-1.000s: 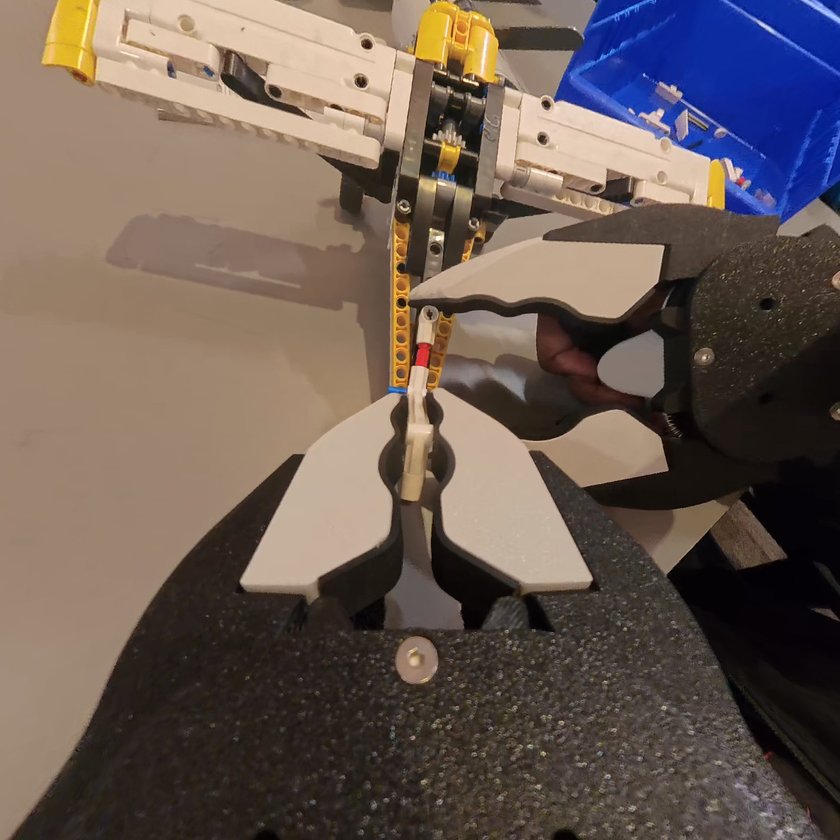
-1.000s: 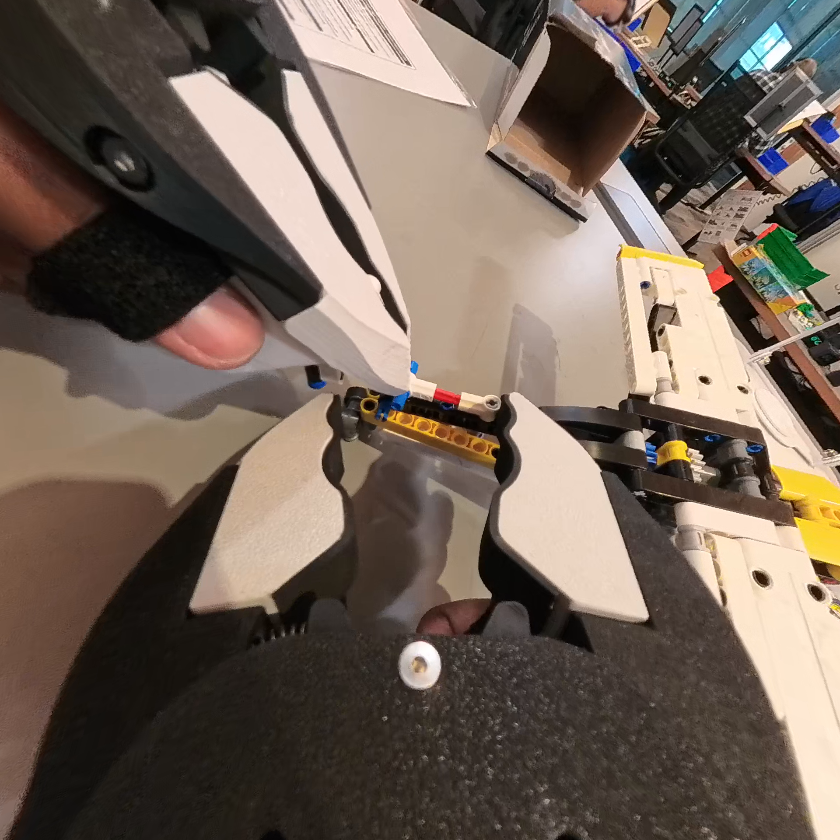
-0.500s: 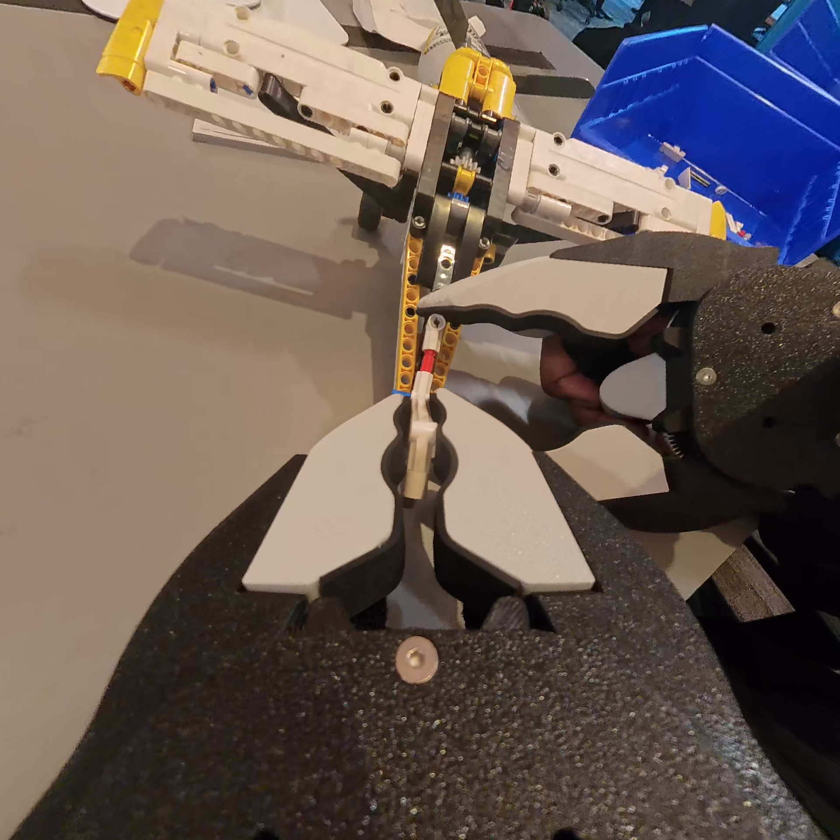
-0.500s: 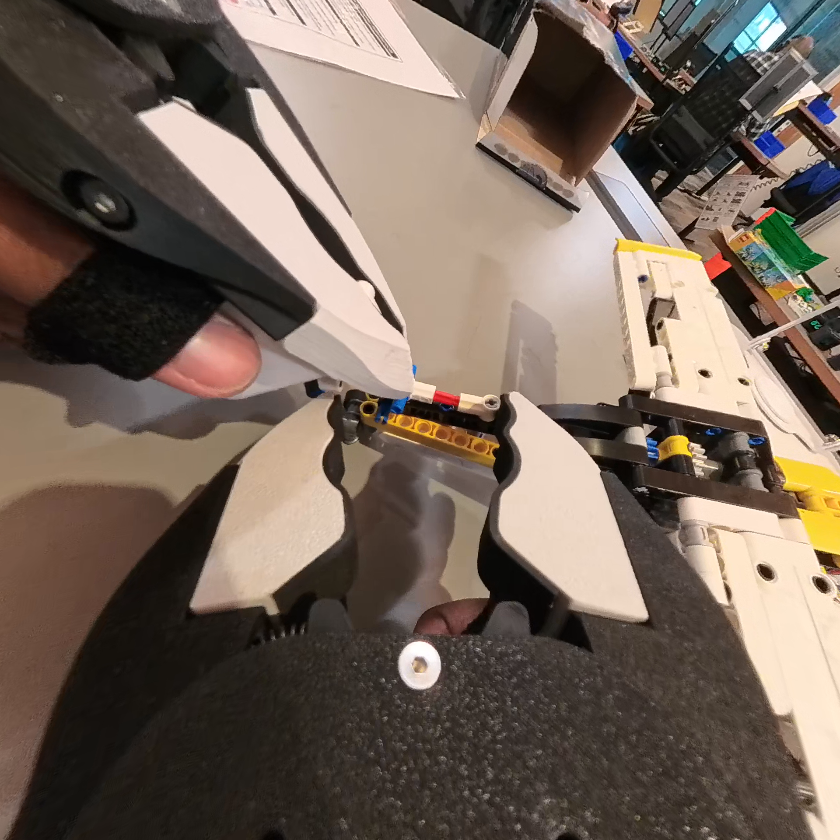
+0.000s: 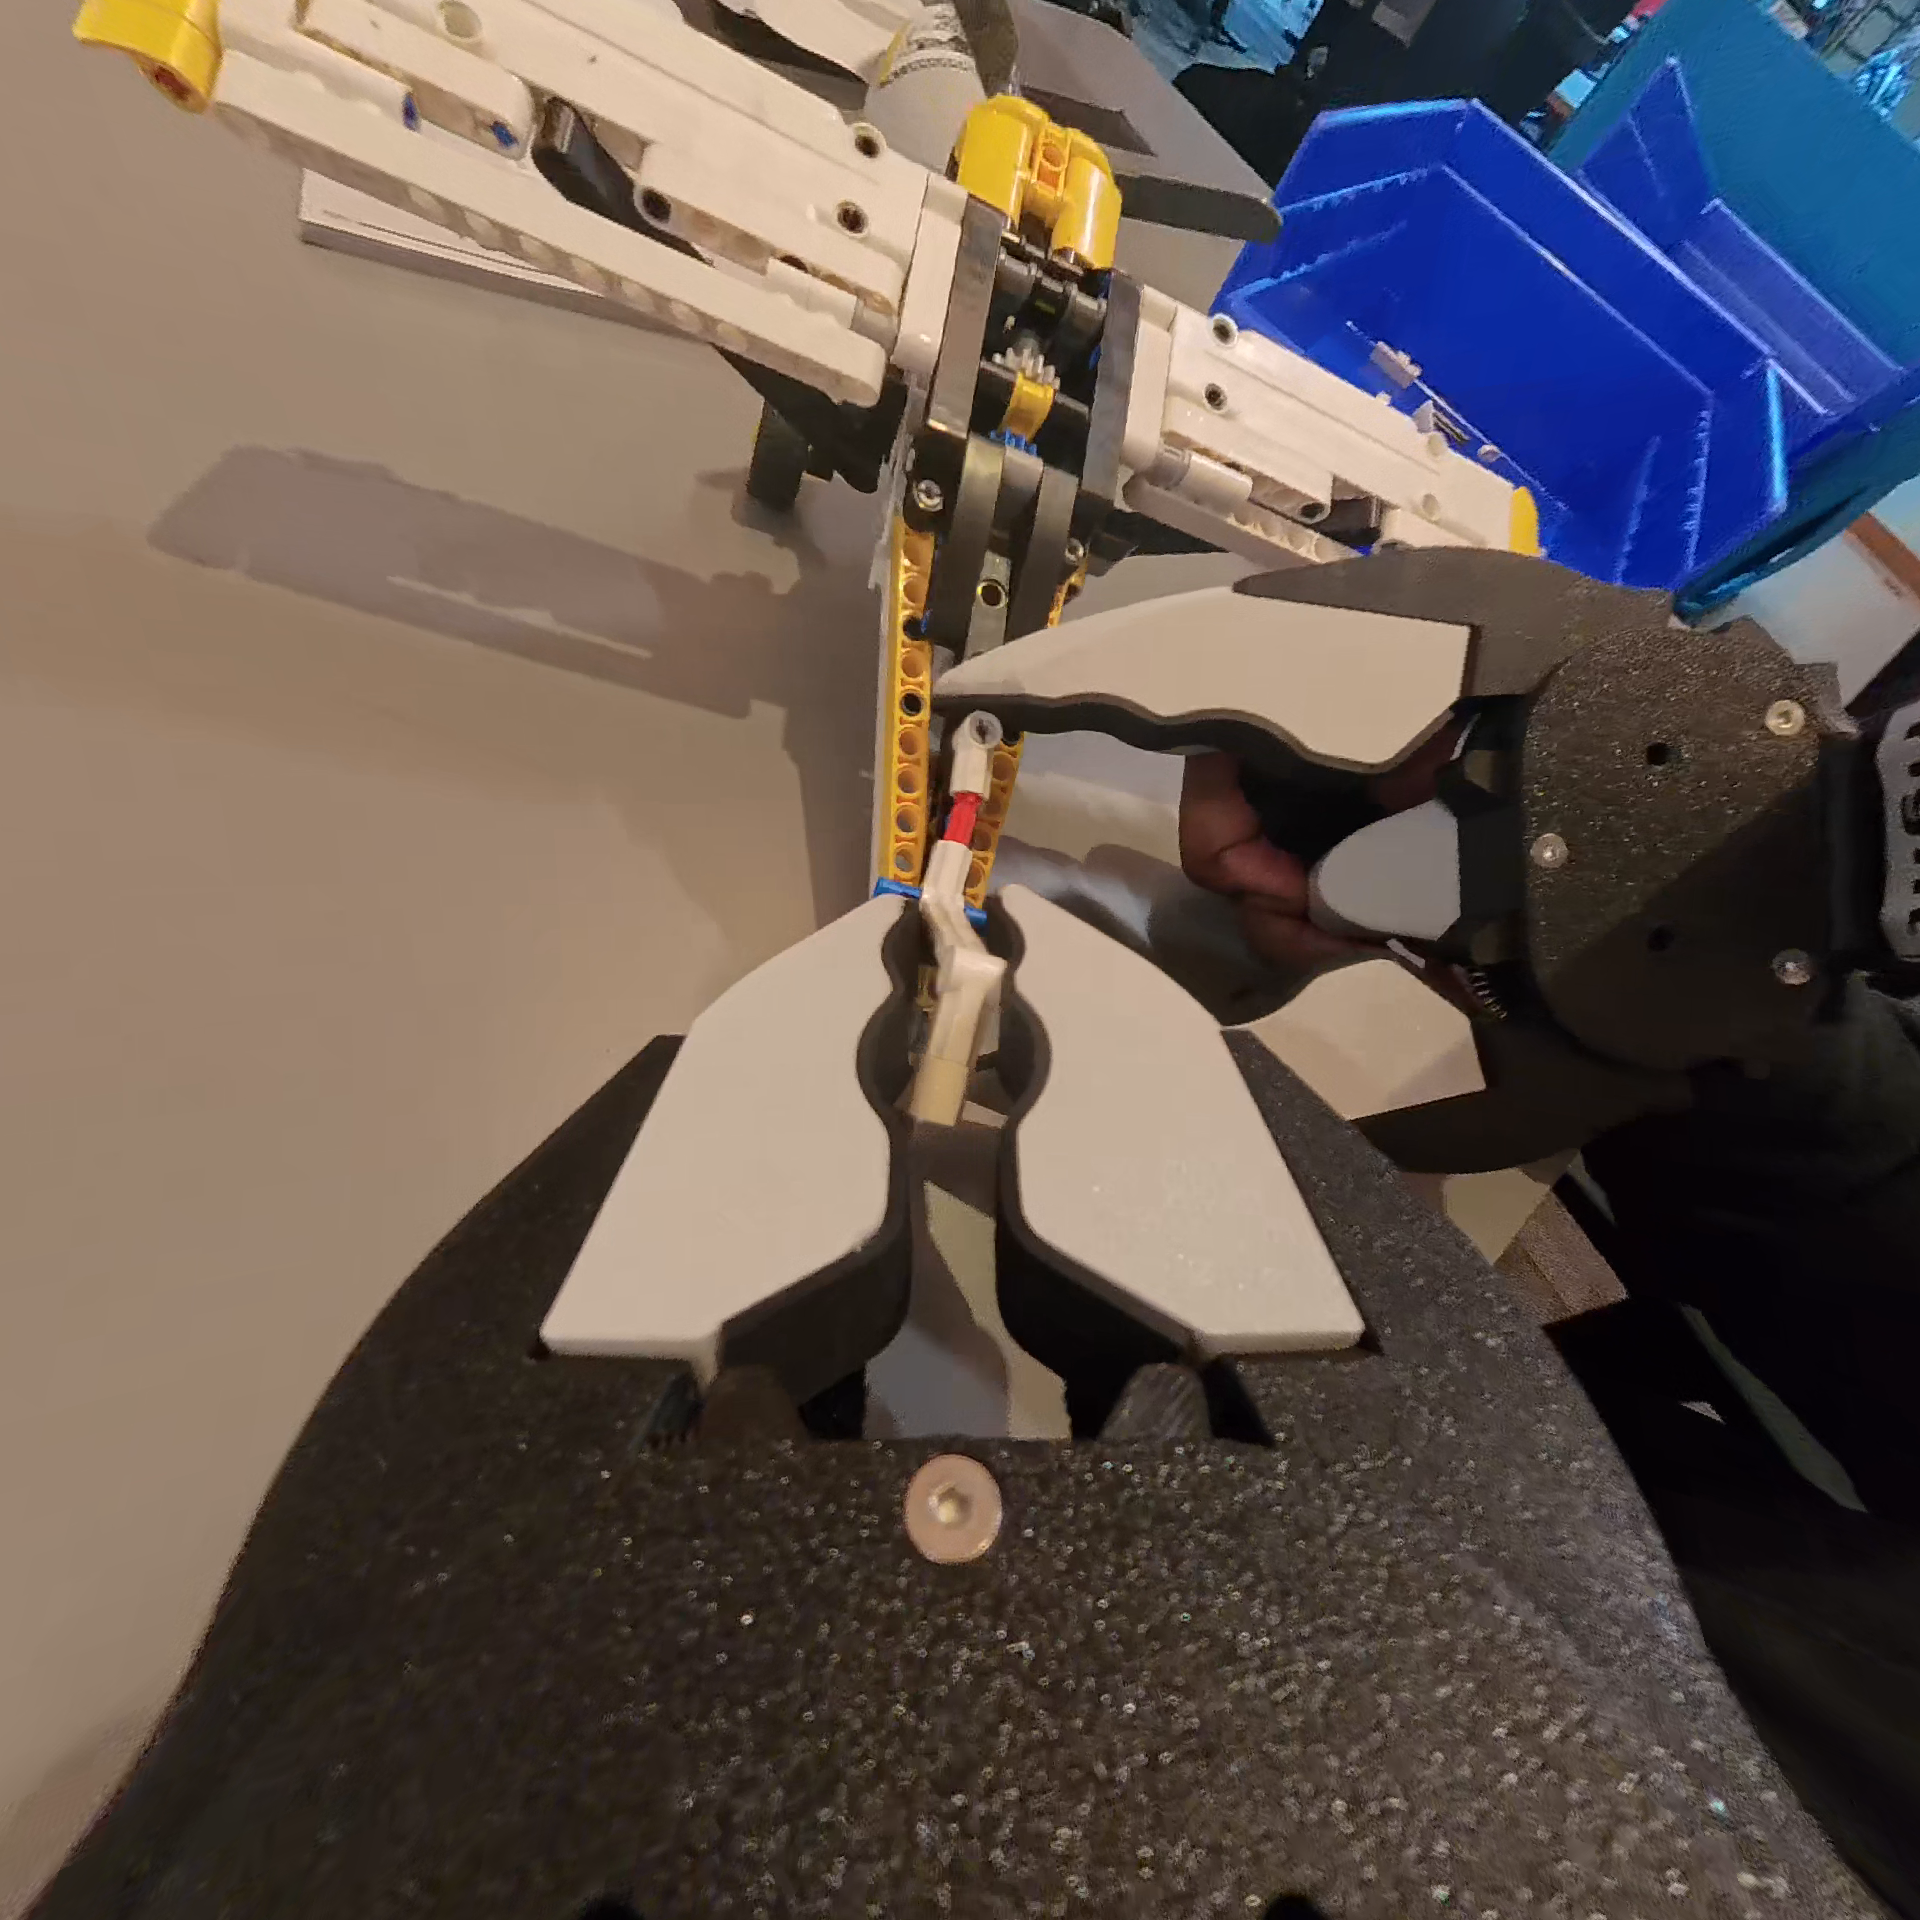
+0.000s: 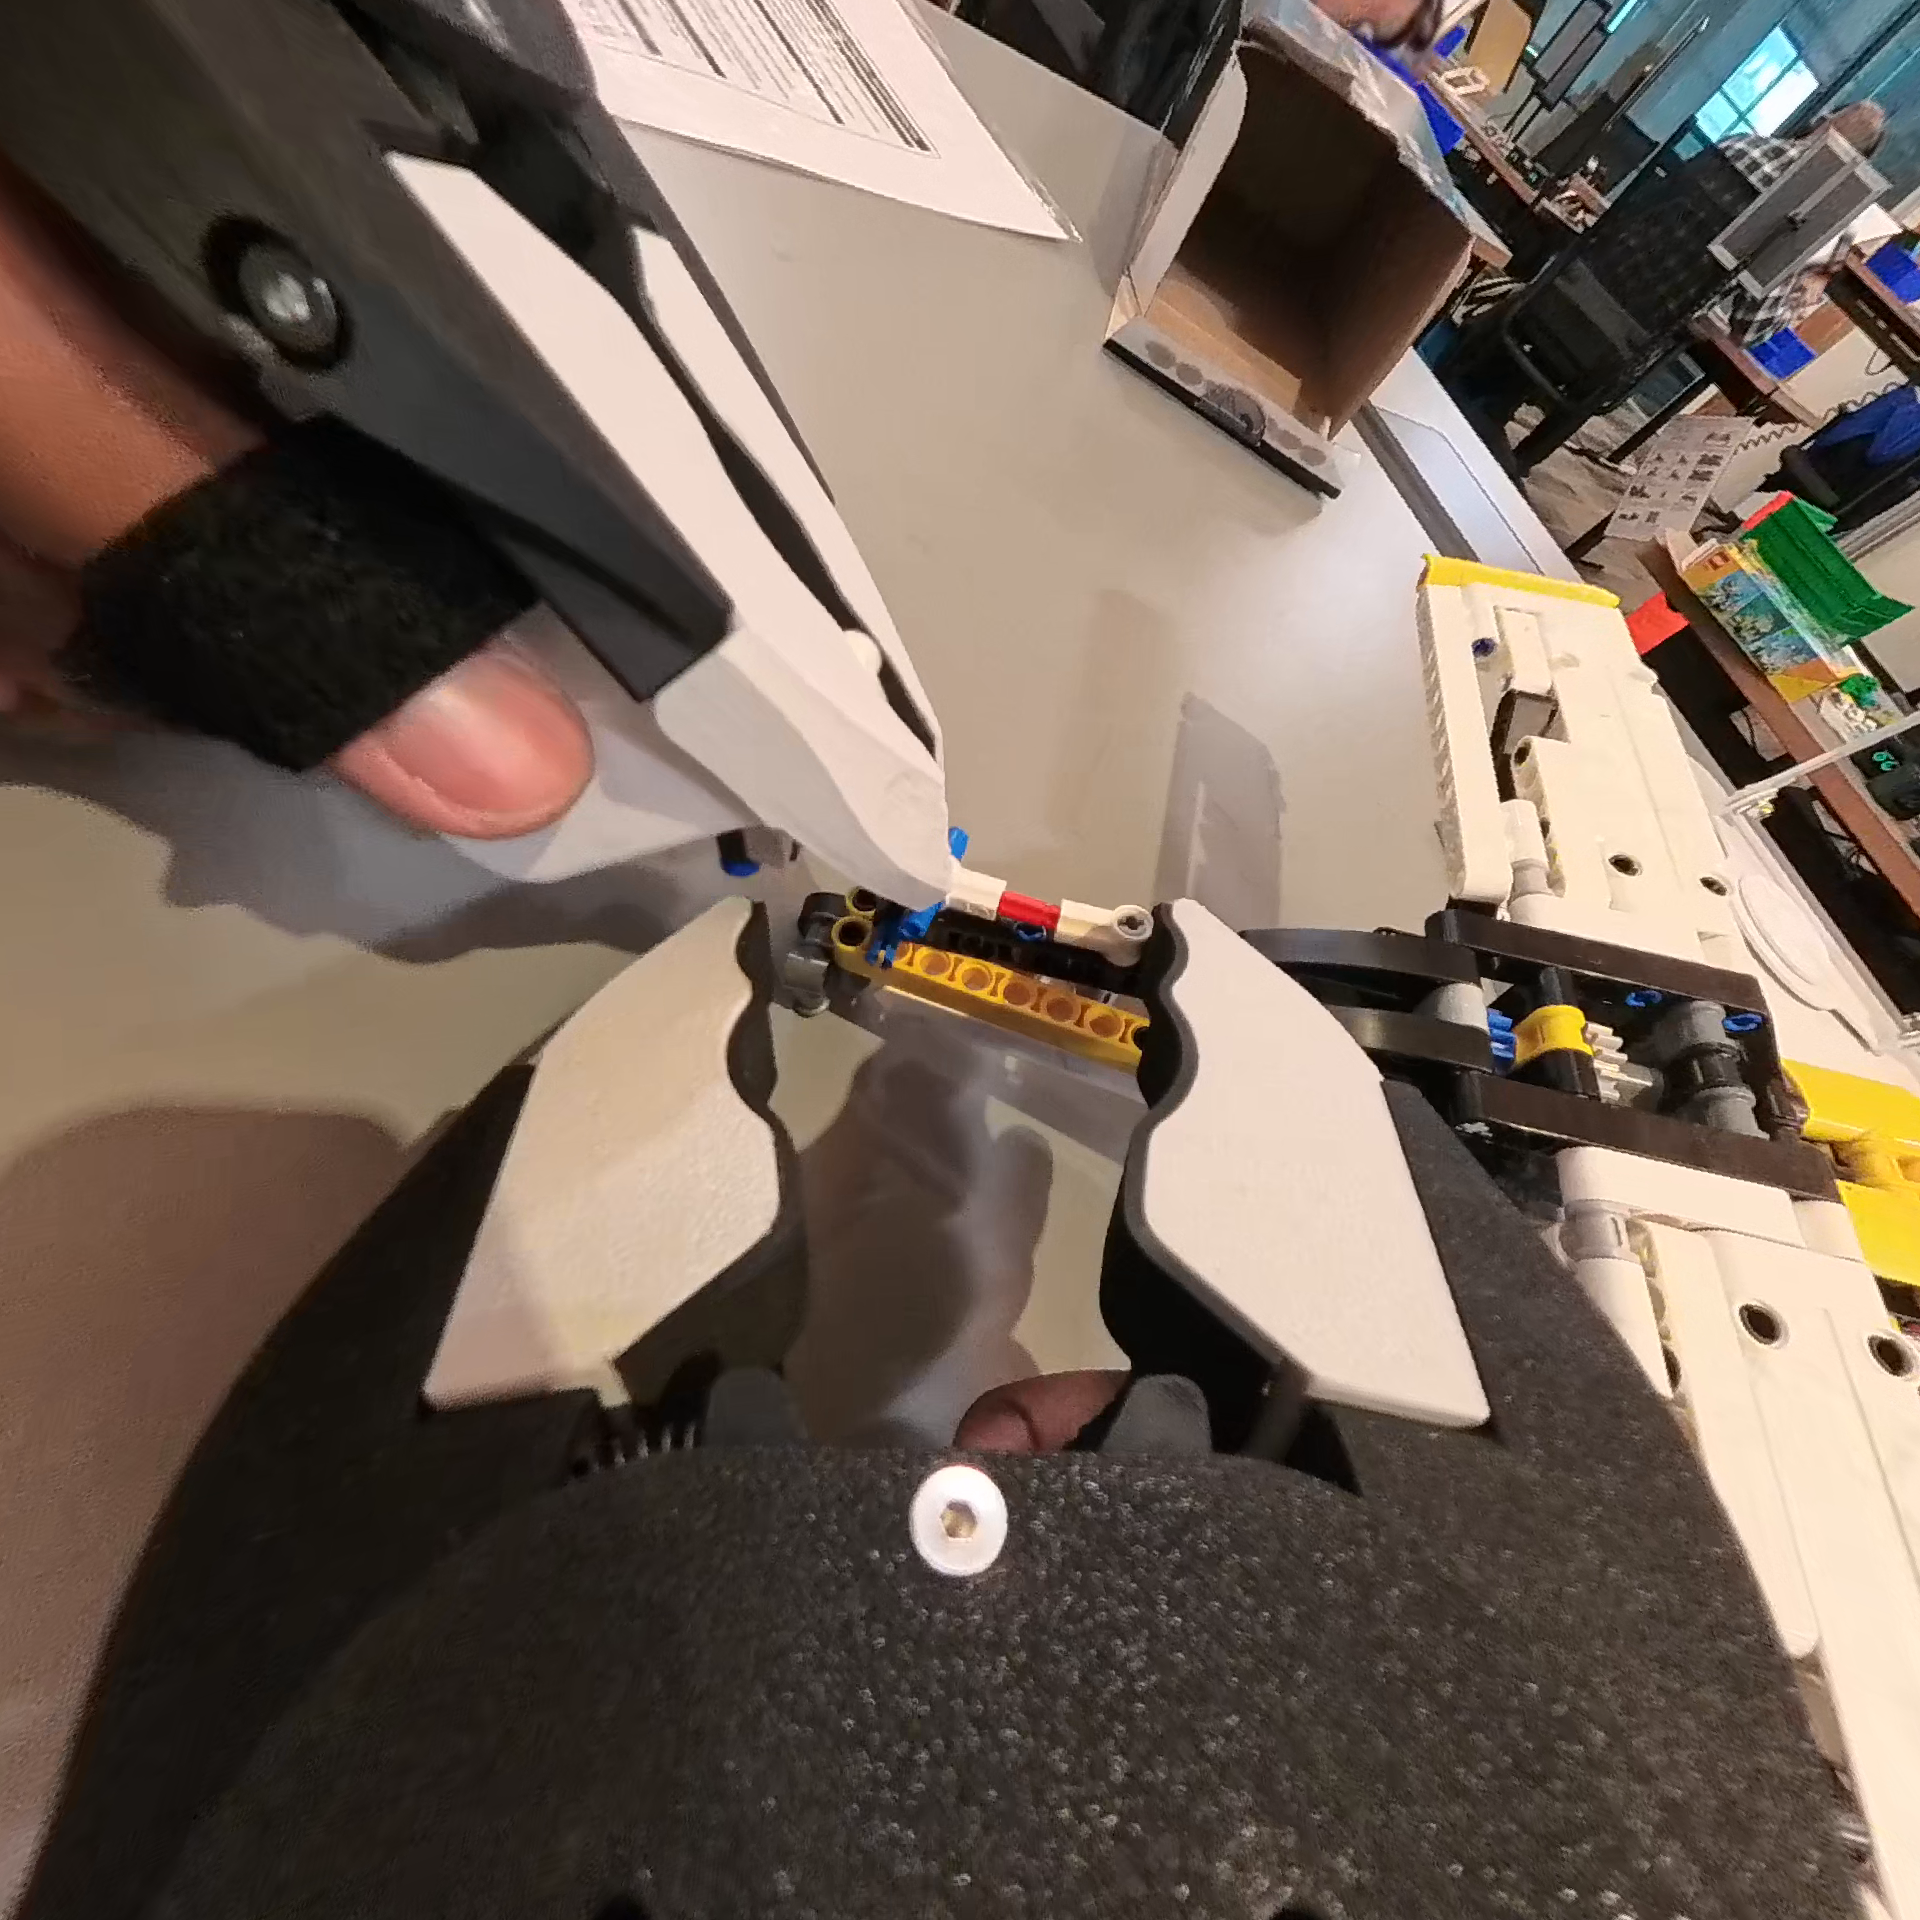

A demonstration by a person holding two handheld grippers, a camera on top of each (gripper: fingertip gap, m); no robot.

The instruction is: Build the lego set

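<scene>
The left gripper [image 5: 951, 997] clamps the white rod [image 5: 961, 1023] while the right gripper [image 6: 961, 966], wide open, straddles the yellow beam [image 6: 1013, 992], seemingly steadying the model [image 5: 727, 229].

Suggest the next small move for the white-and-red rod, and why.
Probably keep the rod between the left gripper's fingers and nudge its round end toward the yellow beam with the right gripper's far finger: that end rests against that finger.

Left wrist view: mounted close behind the left gripper [image 5: 951, 935], facing along the tail boom of the brick-built plane [image 5: 665, 218] toward its wings. Right wrist view: close behind the right gripper [image 6: 956, 925], facing that boom side-on. Shared by both: boom, white-and-red rod [image 6: 1049, 914], opposite gripper.
</scene>
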